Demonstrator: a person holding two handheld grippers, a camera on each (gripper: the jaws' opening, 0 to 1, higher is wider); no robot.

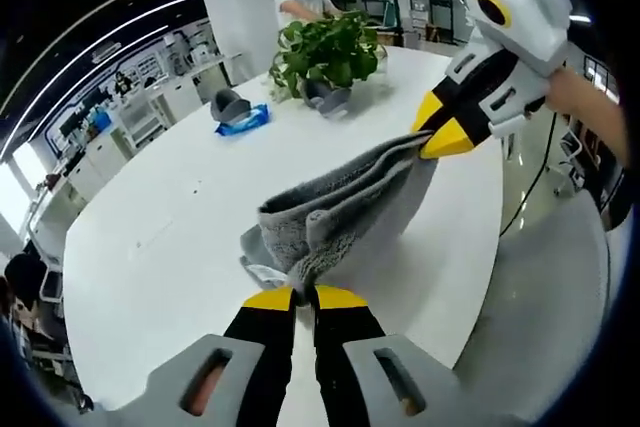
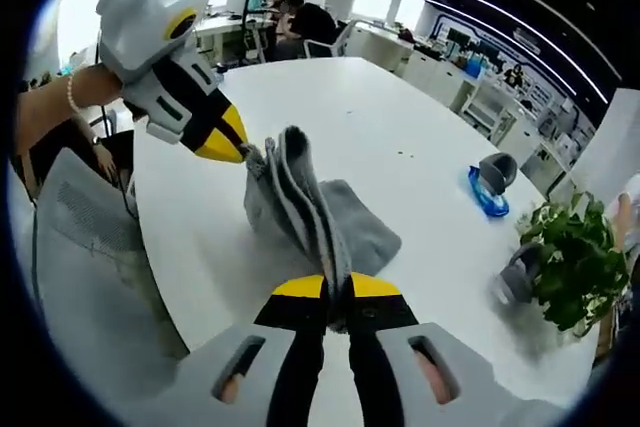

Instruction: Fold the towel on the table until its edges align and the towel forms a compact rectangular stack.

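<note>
The white counter (image 1: 180,227) carries everything here, and above its near edge one grey towel (image 1: 330,212) hangs stretched between two hand-held grippers, its lower folds sagging toward the surface; whether they touch it I cannot tell. The towel looks soft, limp and light: it droops in loose layers, so it will likely not hold a crease by itself and should be taken at the corners or along an edge, with all layers pinched together, as terry pile gives fair friction. The left hand-held gripper (image 1: 303,295) is clamped on one end of the towel, and the right hand-held gripper (image 2: 337,287) is clamped on the other end, jaws closed with cloth bunched between them. Farther back stands one potted plant (image 1: 330,52), two grey holders (image 1: 228,105) that look like stands, one beside the plant, and one blue packet (image 1: 243,121) just next to the other.
</note>
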